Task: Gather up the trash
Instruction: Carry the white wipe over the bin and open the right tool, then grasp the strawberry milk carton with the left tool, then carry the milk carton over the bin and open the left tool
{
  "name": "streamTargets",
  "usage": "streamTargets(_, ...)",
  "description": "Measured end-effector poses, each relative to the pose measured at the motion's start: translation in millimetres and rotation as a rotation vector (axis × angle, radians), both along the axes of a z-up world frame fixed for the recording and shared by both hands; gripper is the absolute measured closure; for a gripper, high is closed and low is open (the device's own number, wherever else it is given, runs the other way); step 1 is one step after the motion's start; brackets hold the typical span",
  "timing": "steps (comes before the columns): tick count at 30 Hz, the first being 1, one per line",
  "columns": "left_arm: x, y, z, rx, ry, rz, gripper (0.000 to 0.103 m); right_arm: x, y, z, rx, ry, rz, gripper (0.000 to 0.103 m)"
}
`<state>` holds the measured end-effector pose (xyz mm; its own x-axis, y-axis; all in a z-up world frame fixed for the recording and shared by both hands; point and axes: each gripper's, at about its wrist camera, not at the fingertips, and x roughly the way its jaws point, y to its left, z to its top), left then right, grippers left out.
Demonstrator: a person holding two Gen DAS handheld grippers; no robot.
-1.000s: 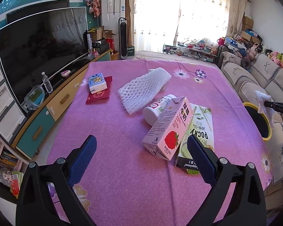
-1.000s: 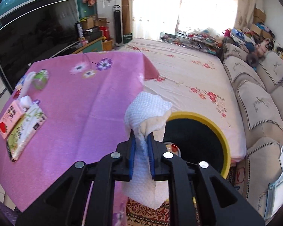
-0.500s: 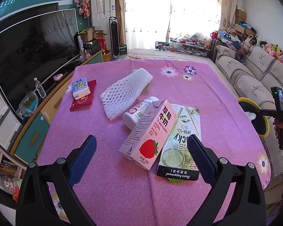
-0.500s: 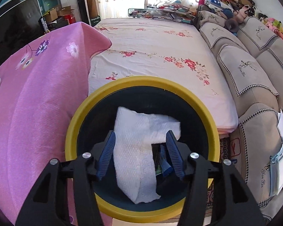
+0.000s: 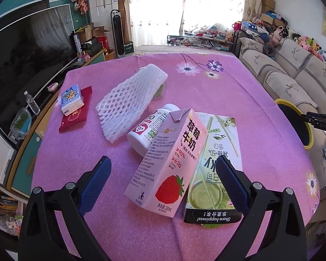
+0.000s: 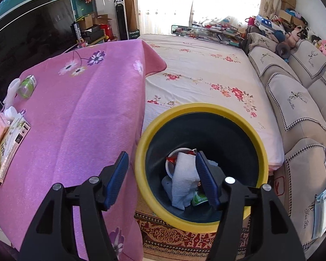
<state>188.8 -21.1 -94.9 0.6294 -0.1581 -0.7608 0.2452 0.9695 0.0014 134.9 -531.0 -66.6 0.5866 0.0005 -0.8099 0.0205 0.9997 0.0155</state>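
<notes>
My left gripper (image 5: 163,184) is open above the pink table, its fingers either side of a pink strawberry milk carton (image 5: 167,163). A green Pocky box (image 5: 215,169) lies against the carton and a white bottle (image 5: 151,128) lies behind it. A white foam net (image 5: 130,100) lies further back. My right gripper (image 6: 162,179) is open and empty above the yellow-rimmed bin (image 6: 260,143). A white paper towel (image 6: 183,180) lies in the bin on other trash. The bin (image 5: 308,139) also shows at the right of the left wrist view.
A tissue pack (image 5: 71,100) on a red packet (image 5: 76,113) lies at the table's left. A TV (image 5: 21,65) and cabinet stand left. A sofa (image 6: 297,100) stands right of the bin, a floral mat (image 6: 206,69) behind. A green cup (image 6: 28,84) lies on the table.
My right gripper opened over the bin and let go of the paper towel, which dropped inside. My left gripper moved in closer over the carton and box.
</notes>
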Motion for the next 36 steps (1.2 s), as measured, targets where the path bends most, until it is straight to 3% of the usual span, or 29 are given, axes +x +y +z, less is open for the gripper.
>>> streamTargets(7, 33, 5, -31, -0.057, 0.115, -0.037, 0.008, 6, 13, 0, -0.002, 0.006, 0.029, 0.041)
streamTargets(18, 40, 6, -45, -0.091, 0.156, -0.044, 0.063, 1, 15, -2, 0.008, 0.004, 0.037, 0.041)
streamTargets(22, 32, 5, -38, -0.083, 0.127, -0.018, 0.065, -6, 16, 1, -0.006, -0.01, 0.04, 0.041)
streamTargets(28, 0, -6, 10, -0.023, -0.017, 0.014, 0.065, -21, 14, 11, -0.015, -0.047, 0.035, 0.041)
streamTargets(36, -37, -88, 52, -0.063, -0.071, -0.179, 0.065, -49, -2, 17, 0.002, -0.068, 0.026, 0.041)
